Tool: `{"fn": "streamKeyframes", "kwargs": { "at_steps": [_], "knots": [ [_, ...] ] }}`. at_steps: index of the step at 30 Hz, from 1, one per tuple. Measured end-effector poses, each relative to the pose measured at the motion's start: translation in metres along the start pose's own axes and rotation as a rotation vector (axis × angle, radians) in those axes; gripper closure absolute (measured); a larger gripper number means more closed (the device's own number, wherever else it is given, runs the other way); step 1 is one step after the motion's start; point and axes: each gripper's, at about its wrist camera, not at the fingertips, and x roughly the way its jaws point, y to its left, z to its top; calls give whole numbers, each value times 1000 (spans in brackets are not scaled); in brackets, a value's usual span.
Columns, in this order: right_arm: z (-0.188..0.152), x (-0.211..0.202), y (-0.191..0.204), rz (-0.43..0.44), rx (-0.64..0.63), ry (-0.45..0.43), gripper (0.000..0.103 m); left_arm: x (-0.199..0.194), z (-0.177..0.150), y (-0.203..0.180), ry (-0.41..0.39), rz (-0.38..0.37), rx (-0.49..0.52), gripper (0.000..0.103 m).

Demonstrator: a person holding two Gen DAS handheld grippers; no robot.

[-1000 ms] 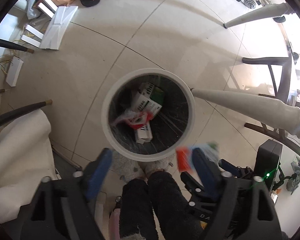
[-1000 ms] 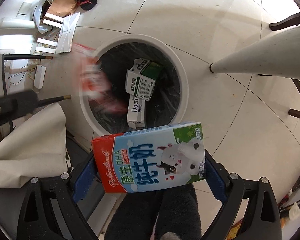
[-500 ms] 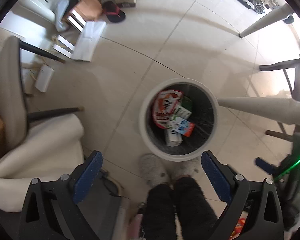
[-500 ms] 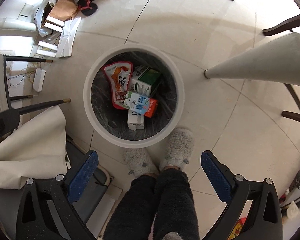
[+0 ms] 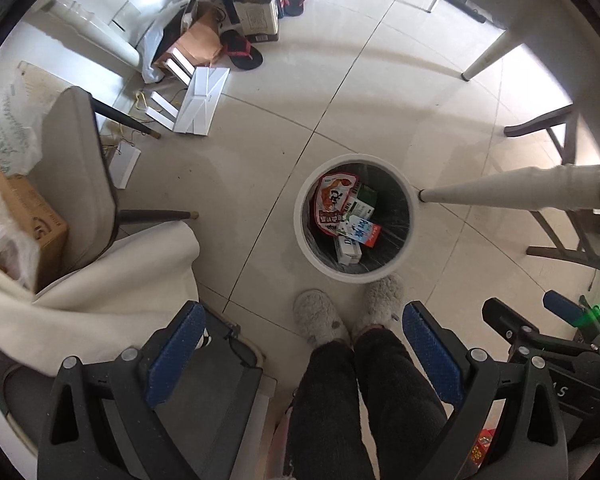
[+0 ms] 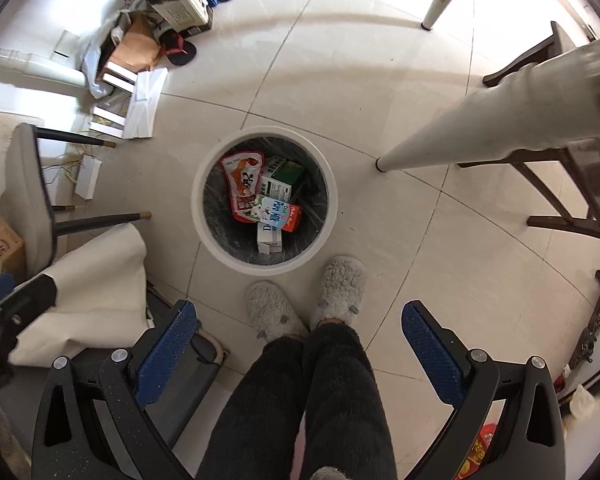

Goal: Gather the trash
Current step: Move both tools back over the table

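A round white trash bin (image 5: 409, 216) (image 6: 198, 204) stands on the tiled floor in front of the person's slippered feet. Inside lie a red snack bag (image 5: 334, 200) (image 6: 242, 180), a blue-and-red milk carton (image 5: 362, 230) (image 6: 278, 212), a green-and-white box (image 5: 362, 202) (image 6: 282, 178) and a white box (image 6: 269, 237). My left gripper (image 5: 302, 344) is open and empty, high above the floor. My right gripper (image 6: 298, 340) is open and empty, also high above the bin. The right gripper's body (image 5: 540, 336) shows at the right of the left wrist view.
A grey chair (image 5: 80, 176) with a white cloth (image 5: 112, 276) stands to the left. A white table leg (image 6: 480, 120) (image 5: 512, 192) reaches down beside the bin. Dark wooden chairs (image 6: 560, 200) stand at right. Boxes, papers and a slipper (image 5: 240, 52) clutter the far left floor.
Both grippers let go: the snack bag and milk carton dropped into the bin. Both grippers then rose higher above the bin, still open.
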Motion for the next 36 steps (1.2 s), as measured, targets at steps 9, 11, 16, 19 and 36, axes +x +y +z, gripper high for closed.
{"fn": "streamKeyframes", "kwargs": {
  "at_steps": [9, 11, 16, 19, 36],
  "knots": [
    [-32, -125, 4, 30, -8, -44, 0, -98, -24, 3, -63, 23, 12, 2],
    [-40, -153, 7, 32, -21, -55, 0, -120, -30, 5, -81, 27, 16, 2],
    [-51, -216, 16, 73, -41, -83, 0, -176, -37, 11, -168, 24, -4, 2],
    [-52, -252, 16, 102, -25, -122, 0, -205, -26, 13, -224, 8, -16, 2],
    [120, -368, -83, 176, 205, -297, 0, -274, 181, -48, -317, 29, -9, 0]
  ]
}}
